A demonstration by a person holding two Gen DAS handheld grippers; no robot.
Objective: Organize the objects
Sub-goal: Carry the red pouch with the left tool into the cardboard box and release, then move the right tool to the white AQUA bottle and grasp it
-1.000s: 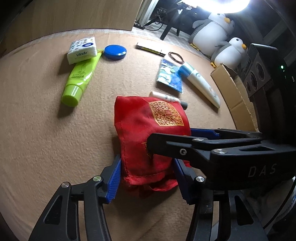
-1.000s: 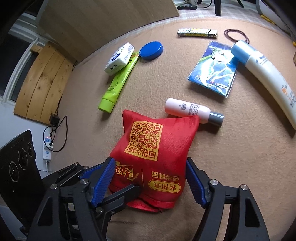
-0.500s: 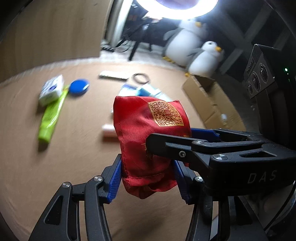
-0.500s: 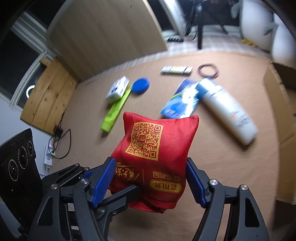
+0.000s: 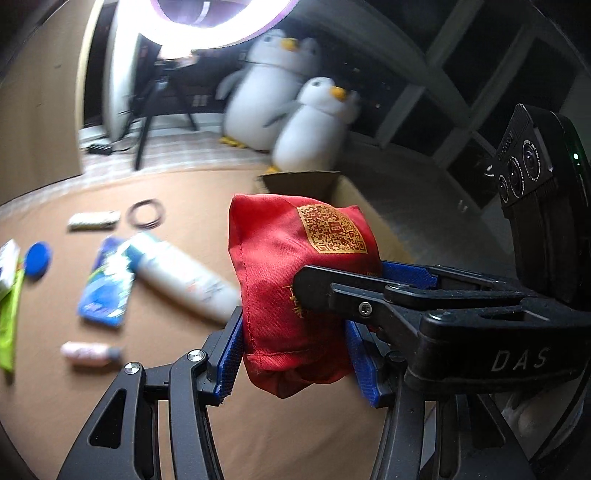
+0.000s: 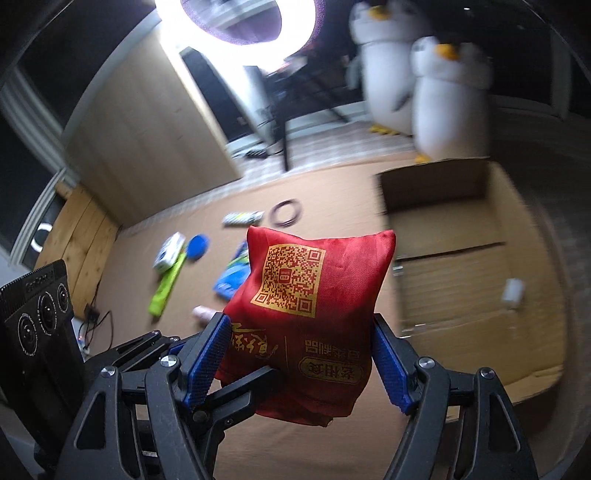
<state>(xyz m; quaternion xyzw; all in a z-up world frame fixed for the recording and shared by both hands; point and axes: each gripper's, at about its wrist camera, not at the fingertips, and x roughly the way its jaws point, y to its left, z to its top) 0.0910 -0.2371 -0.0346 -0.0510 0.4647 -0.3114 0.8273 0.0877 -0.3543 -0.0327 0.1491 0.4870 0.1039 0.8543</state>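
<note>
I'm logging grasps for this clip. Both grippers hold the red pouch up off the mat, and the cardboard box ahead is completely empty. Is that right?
Not quite. The cardboard box isn't empty: the right wrist view shows a small white object in it. The rest stands: the left gripper and right gripper both clamp the red pouch above the mat.

A bright ring light glares overhead. Two plush penguins stand by dark windows. A tan carpet covers the floor beside a pale wooden panel.
</note>
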